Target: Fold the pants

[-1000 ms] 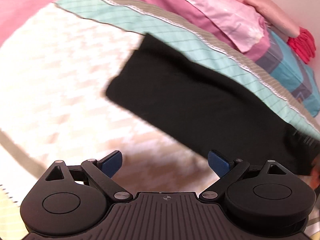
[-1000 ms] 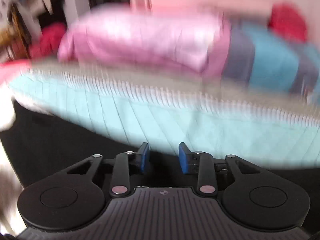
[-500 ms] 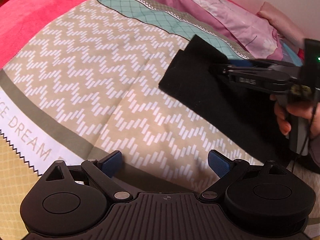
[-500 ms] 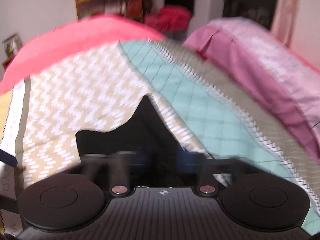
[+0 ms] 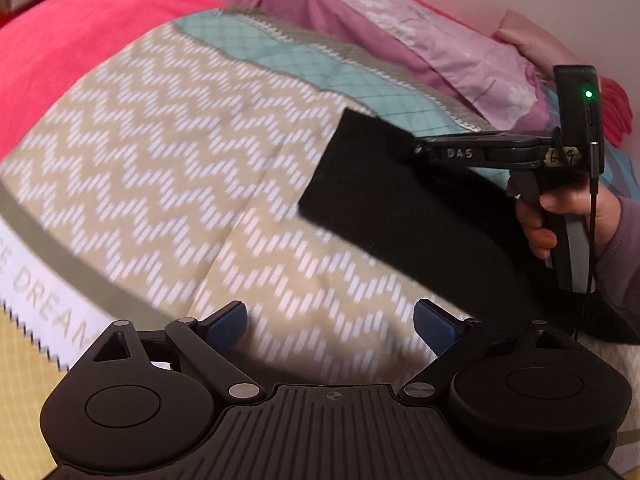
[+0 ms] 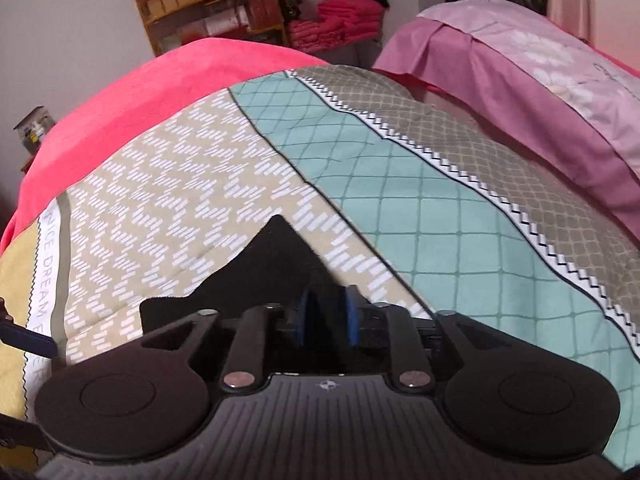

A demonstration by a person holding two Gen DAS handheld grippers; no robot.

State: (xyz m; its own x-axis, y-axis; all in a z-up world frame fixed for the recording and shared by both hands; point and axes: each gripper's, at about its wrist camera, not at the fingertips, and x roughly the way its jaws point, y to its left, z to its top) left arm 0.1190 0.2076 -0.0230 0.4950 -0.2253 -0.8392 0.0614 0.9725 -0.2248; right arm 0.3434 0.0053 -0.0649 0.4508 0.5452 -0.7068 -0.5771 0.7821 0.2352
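Now the black pants (image 5: pixel 400 200) are laid on the bed (image 5: pixel 180 140), one end pinched by the right hand-held gripper (image 6: pixel 326 316). Nothing is held by the left hand-held gripper (image 5: pixel 330 320), spread wide above the quilt.

Black pants (image 5: pixel 404 208) (apparently folded flat), one corner lifted off the bedspread (image 5: pixel 192 168).

A patterned bedspread (image 6: pixel 192 216) covers the bed, a pink blanket (image 6: pixel 168 80) at ten o'clock. Purple pillows (image 6: pixel 532 72) lie at two o'clock. A wooden shelf (image 6: pixel 208 8) stands at eleven.
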